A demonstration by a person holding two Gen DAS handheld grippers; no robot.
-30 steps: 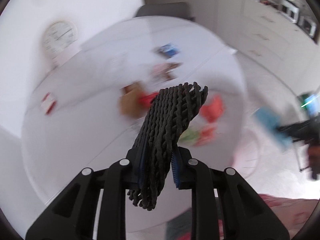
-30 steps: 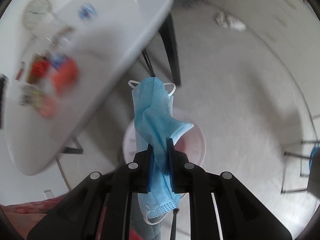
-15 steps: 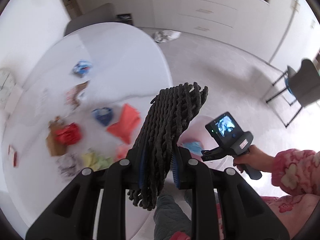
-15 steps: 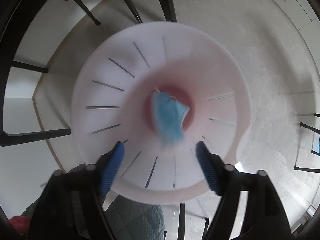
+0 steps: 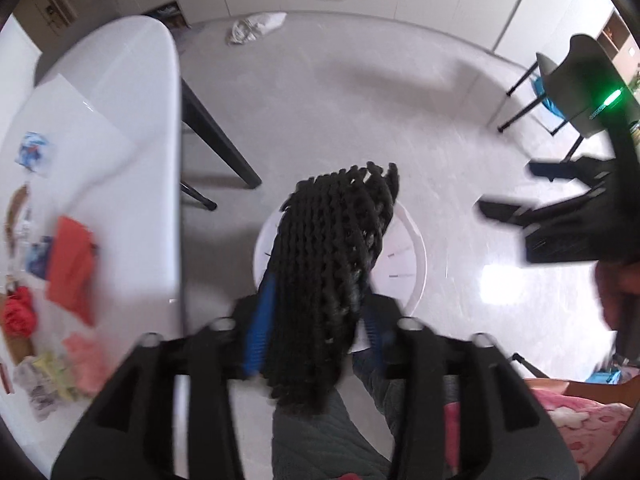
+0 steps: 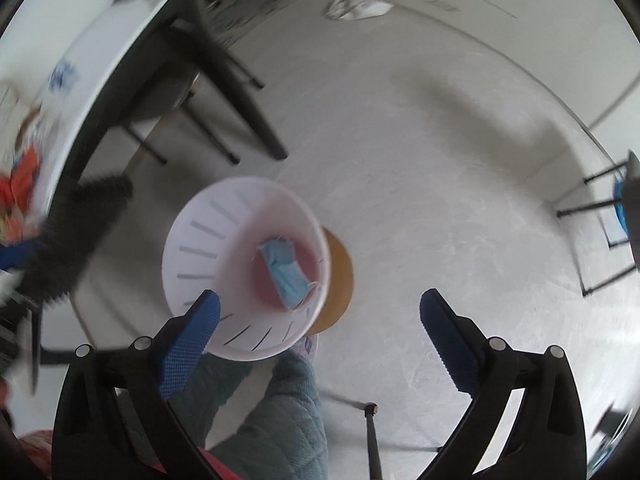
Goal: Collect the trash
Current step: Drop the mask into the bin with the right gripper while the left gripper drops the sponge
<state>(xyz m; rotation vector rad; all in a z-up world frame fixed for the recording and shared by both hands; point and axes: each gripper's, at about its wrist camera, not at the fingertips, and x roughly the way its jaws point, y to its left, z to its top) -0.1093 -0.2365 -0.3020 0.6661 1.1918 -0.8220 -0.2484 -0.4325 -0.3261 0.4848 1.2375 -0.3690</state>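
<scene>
My left gripper (image 5: 316, 320) holds a black braided rope piece (image 5: 328, 264) between its blue pads, right above the white bin (image 5: 404, 264) on the floor; the pads look a little apart. In the right wrist view the white bin (image 6: 200, 240) stands on a round wooden stool (image 6: 340, 280) and holds a blue face mask (image 6: 286, 268). My right gripper (image 6: 320, 320) is open and empty, to the right of and above the bin. The rope (image 6: 76, 232) and left gripper show blurred at the left of that view.
A white table (image 5: 132, 120) at the left carries several pieces of trash, among them a red paper (image 5: 72, 268) and a blue-white wrapper (image 5: 34, 152). Black table legs (image 5: 216, 140) stand near the bin. A chair (image 5: 560, 80) is at the far right. A white cloth (image 5: 256, 28) lies on the floor.
My right gripper let the blue mask fall into the bin, opened and pulled back to the right. My left gripper carried the rope from over the table to above the bin.
</scene>
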